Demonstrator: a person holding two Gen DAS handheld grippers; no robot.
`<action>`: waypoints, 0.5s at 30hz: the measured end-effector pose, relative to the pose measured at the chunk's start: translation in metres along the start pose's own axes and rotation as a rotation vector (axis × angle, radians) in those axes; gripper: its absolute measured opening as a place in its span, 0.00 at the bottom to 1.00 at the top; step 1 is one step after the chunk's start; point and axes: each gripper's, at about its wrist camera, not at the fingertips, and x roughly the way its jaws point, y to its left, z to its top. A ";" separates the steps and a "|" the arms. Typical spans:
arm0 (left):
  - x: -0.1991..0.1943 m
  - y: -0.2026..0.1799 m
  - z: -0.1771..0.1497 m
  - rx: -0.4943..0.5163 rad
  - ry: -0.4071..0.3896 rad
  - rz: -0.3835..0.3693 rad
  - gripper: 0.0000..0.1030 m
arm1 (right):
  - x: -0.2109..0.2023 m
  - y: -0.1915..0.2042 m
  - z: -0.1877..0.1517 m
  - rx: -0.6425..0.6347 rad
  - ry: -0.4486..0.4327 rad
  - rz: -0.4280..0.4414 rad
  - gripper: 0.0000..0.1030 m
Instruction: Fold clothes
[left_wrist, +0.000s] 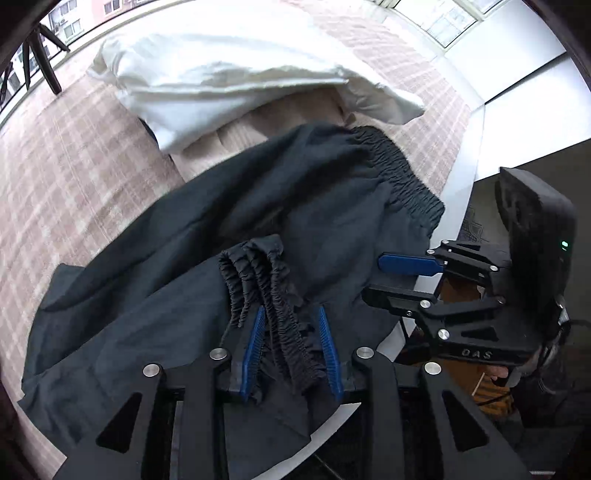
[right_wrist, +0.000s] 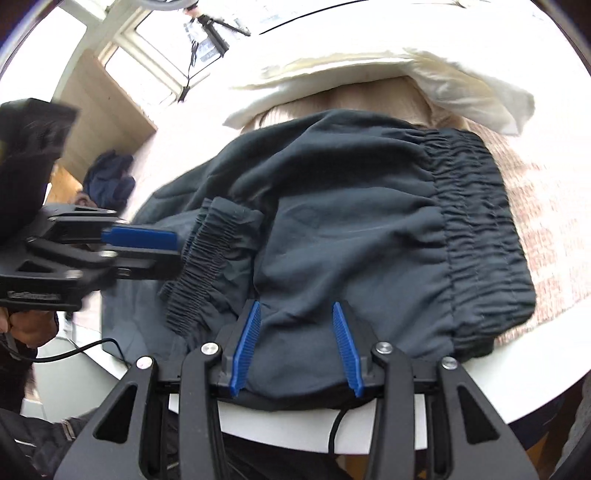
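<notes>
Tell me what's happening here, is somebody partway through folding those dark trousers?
Yes. A person with a gripper in each hand is folding dark trousers on a white table. The legs are doubled back, so the gathered cuffs lie near the elastic waistband. The left gripper stands open with the cuffs between its fingers, unpinched. The right gripper is open over the near edge. A pale garment lies beyond.

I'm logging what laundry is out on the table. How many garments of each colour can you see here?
Dark: 1, the dark trousers with elastic waistband and cuffs
Beige: 1, the beige garment partly under the others
White: 1, the white garment at the far side
Total: 3

The dark blue bundle beyond the table edge is left out; it is too unclear to identify.
</notes>
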 end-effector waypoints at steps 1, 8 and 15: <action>-0.013 0.002 -0.007 0.011 -0.029 0.013 0.37 | -0.002 -0.001 0.000 0.015 -0.002 0.024 0.40; -0.007 0.049 -0.078 -0.057 0.016 0.074 0.38 | 0.030 0.022 0.014 0.021 0.030 0.160 0.40; 0.024 0.037 -0.084 -0.066 -0.068 -0.012 0.37 | 0.021 0.015 0.028 0.057 0.101 0.124 0.40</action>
